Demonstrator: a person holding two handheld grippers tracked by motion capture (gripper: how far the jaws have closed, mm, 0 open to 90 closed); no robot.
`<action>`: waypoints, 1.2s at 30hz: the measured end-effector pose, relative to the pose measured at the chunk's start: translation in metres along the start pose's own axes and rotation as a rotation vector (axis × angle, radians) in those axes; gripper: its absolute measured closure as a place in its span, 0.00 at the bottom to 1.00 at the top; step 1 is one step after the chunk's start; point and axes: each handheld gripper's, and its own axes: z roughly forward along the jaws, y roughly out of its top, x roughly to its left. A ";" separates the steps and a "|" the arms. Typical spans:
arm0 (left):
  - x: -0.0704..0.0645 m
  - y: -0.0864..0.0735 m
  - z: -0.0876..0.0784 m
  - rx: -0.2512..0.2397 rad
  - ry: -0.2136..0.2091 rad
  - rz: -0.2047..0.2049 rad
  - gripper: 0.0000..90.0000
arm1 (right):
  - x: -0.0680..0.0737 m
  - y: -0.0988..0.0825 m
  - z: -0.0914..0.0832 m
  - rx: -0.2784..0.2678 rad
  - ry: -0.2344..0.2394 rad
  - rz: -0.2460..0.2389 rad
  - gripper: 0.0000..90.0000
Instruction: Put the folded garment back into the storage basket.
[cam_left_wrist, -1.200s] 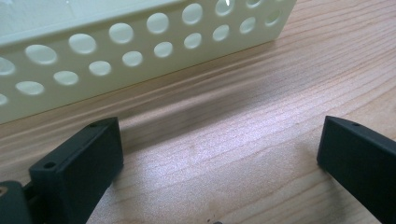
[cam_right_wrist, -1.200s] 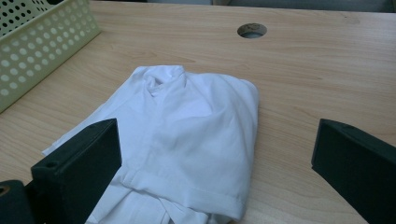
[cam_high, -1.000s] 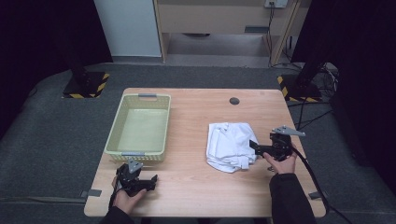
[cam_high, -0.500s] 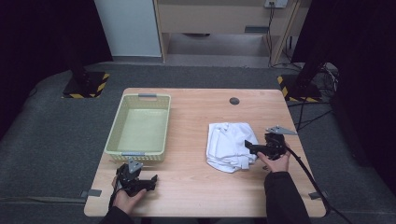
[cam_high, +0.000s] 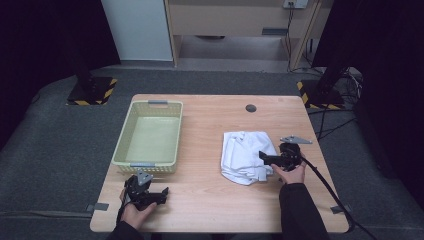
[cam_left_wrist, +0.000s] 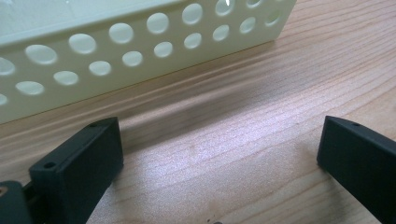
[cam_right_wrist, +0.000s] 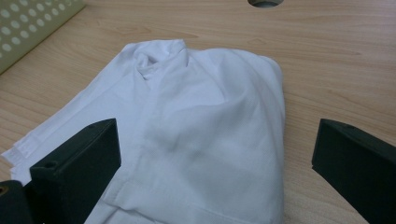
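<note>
A crumpled white cloth (cam_high: 245, 152) lies on the right half of the wooden table (cam_high: 210, 125); the right gripper view shows the same cloth (cam_right_wrist: 201, 135) spread just beyond the jaws. My right gripper (cam_high: 265, 157) hovers at the cloth's right edge, open, nothing between its jaws (cam_right_wrist: 217, 154). A pale yellow perforated basket (cam_high: 150, 137) stands empty on the left half. My left gripper (cam_high: 160, 192) rests near the front left corner, just in front of the basket, open. Its own view has the basket wall (cam_left_wrist: 140, 42) close ahead and the left gripper (cam_left_wrist: 219, 149) over bare wood.
A dark round grommet hole (cam_high: 251, 108) sits near the table's far edge. A cable (cam_high: 325, 185) trails from the right gripper off the front right. Black stands with hazard-striped bases (cam_high: 92, 90) flank the table on the grey floor.
My right gripper has moved left, from beside the cloth's right edge to over it. The left gripper has stayed put.
</note>
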 end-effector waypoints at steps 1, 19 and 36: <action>0.000 0.000 0.000 0.000 0.000 0.000 0.00 | 0.000 -0.001 0.002 0.003 0.000 0.003 0.01; 0.000 0.000 0.000 0.000 0.000 0.000 0.00 | -0.004 -0.012 0.031 0.062 0.001 0.033 0.03; 0.000 0.000 0.000 0.000 0.000 0.000 0.00 | -0.009 -0.019 0.044 0.093 0.032 0.064 0.05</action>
